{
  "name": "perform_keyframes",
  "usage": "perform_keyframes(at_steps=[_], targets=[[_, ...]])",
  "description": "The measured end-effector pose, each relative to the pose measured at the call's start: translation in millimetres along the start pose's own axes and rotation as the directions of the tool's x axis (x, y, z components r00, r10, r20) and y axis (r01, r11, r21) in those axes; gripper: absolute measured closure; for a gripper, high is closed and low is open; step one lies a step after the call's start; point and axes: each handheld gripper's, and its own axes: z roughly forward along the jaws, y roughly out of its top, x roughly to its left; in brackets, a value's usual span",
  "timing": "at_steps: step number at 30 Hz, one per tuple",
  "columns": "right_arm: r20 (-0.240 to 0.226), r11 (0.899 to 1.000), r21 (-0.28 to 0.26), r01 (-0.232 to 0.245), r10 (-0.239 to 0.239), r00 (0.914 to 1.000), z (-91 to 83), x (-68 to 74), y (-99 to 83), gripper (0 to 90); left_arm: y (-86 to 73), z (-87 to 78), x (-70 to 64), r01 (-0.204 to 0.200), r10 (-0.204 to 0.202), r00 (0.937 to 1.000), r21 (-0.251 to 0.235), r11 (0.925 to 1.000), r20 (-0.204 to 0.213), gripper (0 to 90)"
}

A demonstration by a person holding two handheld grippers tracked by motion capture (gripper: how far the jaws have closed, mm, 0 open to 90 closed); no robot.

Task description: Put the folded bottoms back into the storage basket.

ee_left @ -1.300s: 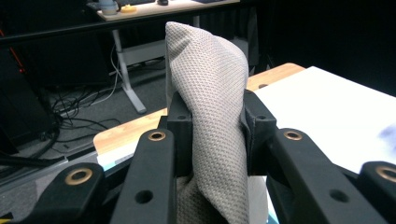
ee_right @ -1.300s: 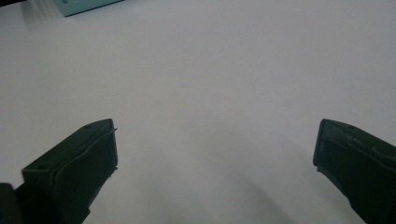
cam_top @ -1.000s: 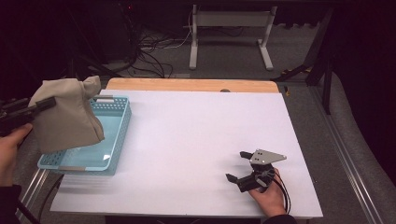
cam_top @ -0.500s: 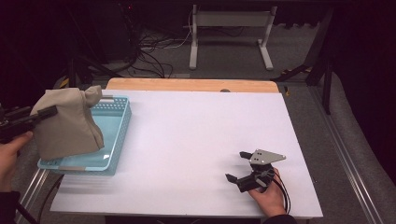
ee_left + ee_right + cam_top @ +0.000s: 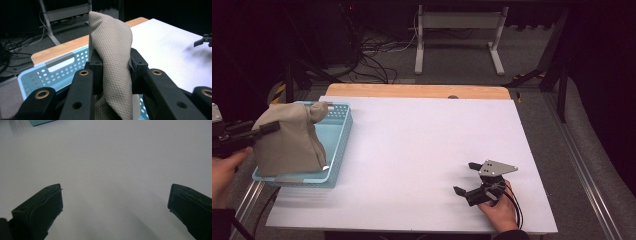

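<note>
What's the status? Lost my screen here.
Left tool shut on the cloth, over the basket. Right tool open, resting on the table. Nothing in the way.

I am looking at what reads as a lab or test room. I am working over a bare white table (image 5: 412, 150) with a wooden strip (image 5: 412, 91) at its 12 o'clock edge. Beyond it, loose black cables (image 5: 367, 55) are trailing over grey carpet, a white metal stand (image 5: 457, 30) is sitting at 12 o'clock, and dark frame legs (image 5: 557, 65) are leaning at 2 o'clock.
</note>
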Motion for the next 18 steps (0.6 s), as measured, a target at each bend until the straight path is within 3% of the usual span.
perform_keyframes(at_steps=[18], targets=[[0.0,1.0,0.002,-0.001,0.001,1.0,0.4,0.1,0.0,0.5,-16.2,19.7,3.4,0.026,-0.029,0.9989,0.066,0.9974,0.037,70.4]])
